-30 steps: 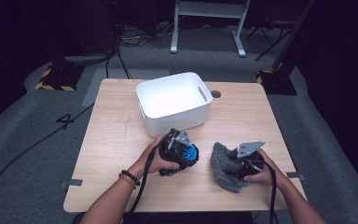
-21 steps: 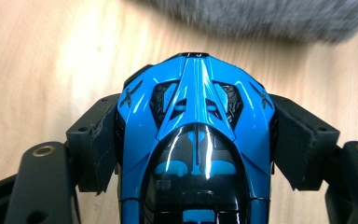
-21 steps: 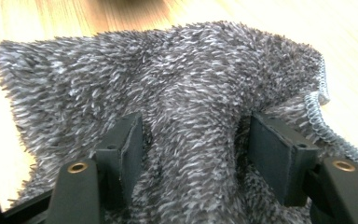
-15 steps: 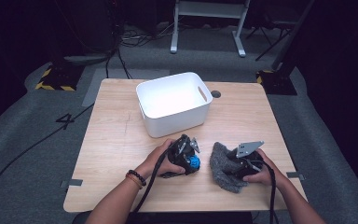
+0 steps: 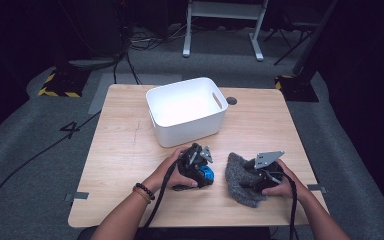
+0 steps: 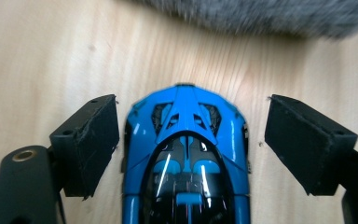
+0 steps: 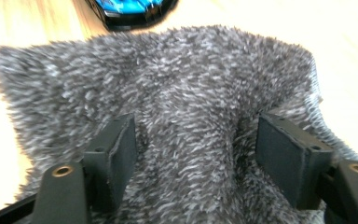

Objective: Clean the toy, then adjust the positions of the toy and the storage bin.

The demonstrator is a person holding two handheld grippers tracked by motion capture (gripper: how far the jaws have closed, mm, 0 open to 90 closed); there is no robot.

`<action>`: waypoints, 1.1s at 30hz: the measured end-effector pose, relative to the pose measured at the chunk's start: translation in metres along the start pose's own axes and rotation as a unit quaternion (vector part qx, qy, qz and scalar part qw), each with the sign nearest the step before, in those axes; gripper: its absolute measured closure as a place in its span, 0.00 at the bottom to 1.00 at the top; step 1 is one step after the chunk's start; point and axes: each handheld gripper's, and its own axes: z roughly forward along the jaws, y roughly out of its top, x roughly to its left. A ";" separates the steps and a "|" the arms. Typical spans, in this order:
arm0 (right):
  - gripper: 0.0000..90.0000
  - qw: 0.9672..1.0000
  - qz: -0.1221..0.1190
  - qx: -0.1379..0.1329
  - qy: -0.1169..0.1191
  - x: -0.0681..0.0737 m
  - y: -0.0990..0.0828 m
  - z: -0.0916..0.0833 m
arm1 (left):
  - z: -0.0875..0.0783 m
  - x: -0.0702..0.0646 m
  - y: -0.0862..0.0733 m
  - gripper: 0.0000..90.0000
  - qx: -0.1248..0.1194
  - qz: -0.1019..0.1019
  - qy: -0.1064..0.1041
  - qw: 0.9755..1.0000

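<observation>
A blue toy car (image 6: pixel 186 154) lies on the wooden table (image 5: pixel 125 150), nose toward a grey fuzzy cloth (image 5: pixel 240 187). My left gripper (image 6: pixel 192 116) straddles the car; its jaws have just been opening and bare wood shows between the right pad and the car. In the high view the left gripper (image 5: pixel 204 169) sits over the car (image 5: pixel 208 175) near the table's front. My right gripper (image 7: pixel 196 135) rests on the cloth (image 7: pixel 168 79) with a raised fold between its jaws, which have just been opening wider. The right gripper (image 5: pixel 247 177) points left into the cloth.
A white bin (image 5: pixel 180 131) stands at the middle back of the table, just behind the left hand. Bare wood lies to the left and at the far right. The car's tail (image 7: pixel 130 8) shows just beyond the cloth. Dark floor and cables surround the table.
The left hand and its gripper have shifted slightly right and toward the front edge over the blue car. The right hand and the cloth have stayed put.
</observation>
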 end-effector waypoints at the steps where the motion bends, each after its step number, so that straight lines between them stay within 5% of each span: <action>1: 0.31 1.000 0.001 -0.004 -0.002 0.000 0.001 -0.002 | -0.004 0.000 -0.002 0.20 -0.009 -0.001 0.004 1.000; 4: 0.29 1.000 0.004 -0.017 0.000 0.001 0.004 -0.006 | -0.023 -0.001 -0.011 0.20 -0.048 -0.001 0.013 0.999; 11: 0.24 0.999 0.015 -0.050 0.003 0.001 0.011 -0.017 | -0.053 0.000 -0.047 0.18 -0.092 -0.005 0.040 0.995; 14: 0.24 0.998 0.018 -0.059 -0.006 0.000 0.012 -0.021 | -0.063 0.001 -0.065 0.18 -0.113 -0.025 0.055 0.992; 21: 0.26 0.995 0.037 -0.078 -0.041 -0.007 0.012 -0.028 | -0.069 0.003 -0.099 0.18 -0.098 -0.061 0.086 0.990; 24: 0.25 0.993 0.052 -0.091 -0.055 -0.013 0.012 -0.031 | -0.074 0.007 -0.116 0.18 -0.102 -0.086 0.093 0.987; 29: 0.27 0.989 0.070 -0.093 -0.086 -0.020 0.013 -0.034 | -0.081 0.007 -0.137 0.18 -0.093 -0.097 0.110 0.985; 33: 0.29 0.986 0.078 -0.108 -0.104 -0.025 0.021 -0.036 | -0.081 0.009 -0.153 0.18 -0.077 -0.107 0.107 0.985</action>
